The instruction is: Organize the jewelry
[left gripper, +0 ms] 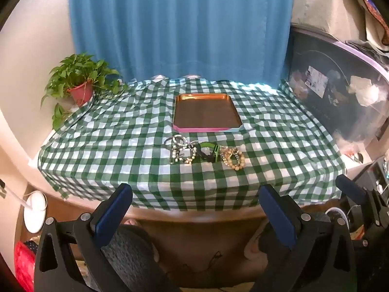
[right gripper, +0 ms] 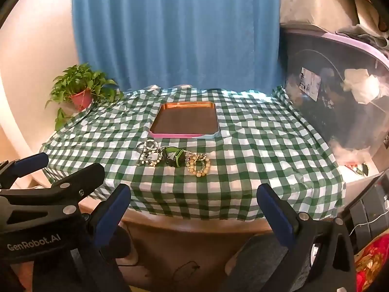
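Observation:
A pile of jewelry lies on the green checked tablecloth [left gripper: 116,146]: silver and pearl bracelets [left gripper: 178,149], a green and black band [left gripper: 206,152], and a tan bead bracelet [left gripper: 233,158]. Behind it sits a copper tray [left gripper: 206,113] with a pink and blue rim, with nothing in it. My left gripper [left gripper: 195,194] is open, held off the table's near edge, below the jewelry. My right gripper [right gripper: 194,194] is open too, also short of the near edge. In the right wrist view the jewelry pile [right gripper: 173,158] and tray [right gripper: 186,120] lie ahead, and the left gripper's body [right gripper: 48,194] shows at left.
A potted plant [left gripper: 80,85] stands at the table's back left corner. A blue curtain [left gripper: 180,24] hangs behind. A dark plastic storage bin [left gripper: 340,92] stands to the right of the table. A white lamp base [left gripper: 35,211] is on the floor at left.

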{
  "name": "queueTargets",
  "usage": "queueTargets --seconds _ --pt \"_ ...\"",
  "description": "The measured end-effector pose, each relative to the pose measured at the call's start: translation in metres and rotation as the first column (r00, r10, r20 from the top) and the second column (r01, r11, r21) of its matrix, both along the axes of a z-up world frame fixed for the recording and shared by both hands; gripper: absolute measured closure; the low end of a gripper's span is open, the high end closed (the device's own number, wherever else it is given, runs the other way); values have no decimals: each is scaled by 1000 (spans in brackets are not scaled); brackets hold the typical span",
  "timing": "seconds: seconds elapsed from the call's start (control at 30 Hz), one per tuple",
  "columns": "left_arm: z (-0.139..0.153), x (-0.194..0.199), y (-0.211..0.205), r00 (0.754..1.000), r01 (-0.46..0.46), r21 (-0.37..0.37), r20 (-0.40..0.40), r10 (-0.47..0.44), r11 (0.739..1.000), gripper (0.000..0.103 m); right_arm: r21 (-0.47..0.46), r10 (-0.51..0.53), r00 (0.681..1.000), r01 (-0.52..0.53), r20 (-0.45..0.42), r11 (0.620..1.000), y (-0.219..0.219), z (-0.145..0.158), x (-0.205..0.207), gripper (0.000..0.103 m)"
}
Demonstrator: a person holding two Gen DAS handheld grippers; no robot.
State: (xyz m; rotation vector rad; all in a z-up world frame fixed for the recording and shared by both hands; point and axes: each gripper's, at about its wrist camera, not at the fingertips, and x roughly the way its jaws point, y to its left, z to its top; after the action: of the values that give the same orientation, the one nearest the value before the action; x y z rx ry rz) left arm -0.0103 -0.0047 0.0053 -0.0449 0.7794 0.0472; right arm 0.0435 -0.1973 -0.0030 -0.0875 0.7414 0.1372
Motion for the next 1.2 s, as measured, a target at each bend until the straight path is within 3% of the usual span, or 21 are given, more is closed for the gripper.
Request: queueTargets --seconds 0.27,0.6,1.2 --pt "3 2 -7 1000 19 9 -18 -19 1000 0 14 -9 1000 9 -13 1000 27 6 -29 0" --pt "13 3 -4 1000 23 24 -15 -22 999 0 32 -5 1000 5 -10 999 24 7 -32 0" --pt "7 6 1 999 11 7 -35 -11 1000 0 33 -2 1000 3 -24 999 27 0 -30 0"
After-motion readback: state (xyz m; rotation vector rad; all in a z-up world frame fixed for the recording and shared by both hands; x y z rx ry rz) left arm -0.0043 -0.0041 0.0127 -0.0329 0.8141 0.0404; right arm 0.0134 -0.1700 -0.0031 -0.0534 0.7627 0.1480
